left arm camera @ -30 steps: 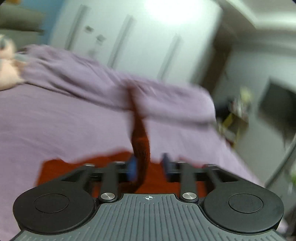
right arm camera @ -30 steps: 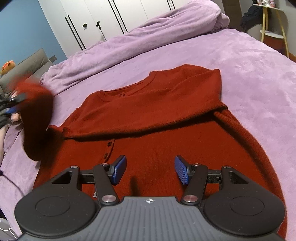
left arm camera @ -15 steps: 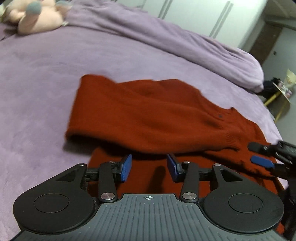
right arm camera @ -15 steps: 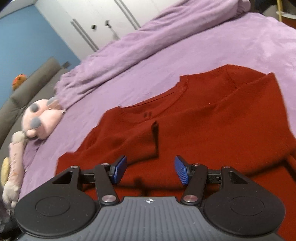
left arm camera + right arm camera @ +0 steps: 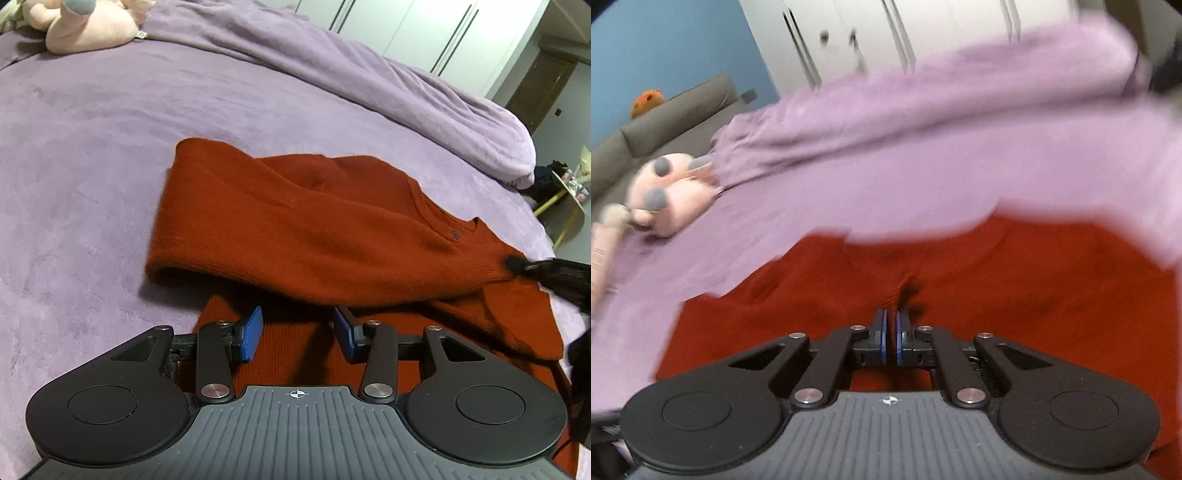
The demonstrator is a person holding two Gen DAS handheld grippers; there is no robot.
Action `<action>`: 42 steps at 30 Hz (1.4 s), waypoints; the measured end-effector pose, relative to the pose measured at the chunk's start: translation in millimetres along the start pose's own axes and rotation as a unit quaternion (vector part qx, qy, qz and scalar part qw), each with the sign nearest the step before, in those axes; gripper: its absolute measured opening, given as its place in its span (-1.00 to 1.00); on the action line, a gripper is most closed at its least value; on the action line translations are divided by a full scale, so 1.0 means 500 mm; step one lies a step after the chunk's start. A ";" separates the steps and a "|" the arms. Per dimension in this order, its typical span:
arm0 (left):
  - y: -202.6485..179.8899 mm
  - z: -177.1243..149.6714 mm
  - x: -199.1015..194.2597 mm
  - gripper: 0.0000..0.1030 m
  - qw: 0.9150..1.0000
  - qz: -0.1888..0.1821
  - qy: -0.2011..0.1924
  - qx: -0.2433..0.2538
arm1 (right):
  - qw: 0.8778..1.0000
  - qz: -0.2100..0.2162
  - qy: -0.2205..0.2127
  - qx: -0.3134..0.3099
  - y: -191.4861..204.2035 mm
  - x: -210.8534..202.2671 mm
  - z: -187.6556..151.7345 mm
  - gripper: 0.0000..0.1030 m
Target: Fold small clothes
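A red knit sweater [image 5: 314,225] lies on the purple bed, both sleeves folded across its front. My left gripper [image 5: 297,334] is open and empty, hovering just above the sweater's lower left part. My right gripper [image 5: 891,328] is shut, its blue pads pinching a small fold of the sweater [image 5: 960,280] near its middle. In the left wrist view the right gripper shows as a dark blurred shape [image 5: 554,275] pressed on the end of the folded sleeve.
The purple bedspread [image 5: 92,155] stretches all around the sweater. A rolled purple duvet [image 5: 369,81] lies along the far side. A pink plush toy [image 5: 88,26] sits at the far left. White wardrobe doors [image 5: 424,33] stand behind the bed.
My left gripper let go of the sleeve it carried across the sweater and drew back open. My right gripper moved down onto the sweater and shut on the fabric.
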State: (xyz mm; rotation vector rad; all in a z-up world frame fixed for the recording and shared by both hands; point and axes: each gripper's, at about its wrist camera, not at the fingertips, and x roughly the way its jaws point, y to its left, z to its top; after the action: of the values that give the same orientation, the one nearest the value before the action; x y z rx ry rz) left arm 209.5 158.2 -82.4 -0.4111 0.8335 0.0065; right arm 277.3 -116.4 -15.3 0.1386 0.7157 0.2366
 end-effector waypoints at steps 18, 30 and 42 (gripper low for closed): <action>0.028 0.001 -0.008 0.00 0.999 0.010 -0.004 -0.046 | 0.978 0.094 0.083 0.165 -0.073 0.088 -0.042 -0.25; 0.027 0.011 -0.013 0.08 0.998 -0.007 0.003 -0.058 | 0.985 -0.133 -0.077 -0.080 -0.020 -0.052 -0.006 -0.91; -0.016 0.025 0.014 0.08 0.999 0.002 0.018 -0.029 | 0.988 -0.080 0.018 0.129 -0.235 -0.038 -0.054 -0.39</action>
State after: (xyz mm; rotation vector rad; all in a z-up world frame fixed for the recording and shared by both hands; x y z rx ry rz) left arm 224.5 154.1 -77.1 -0.4644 0.8708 0.0278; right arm 265.2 -233.3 -47.6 0.3227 0.7882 -0.0072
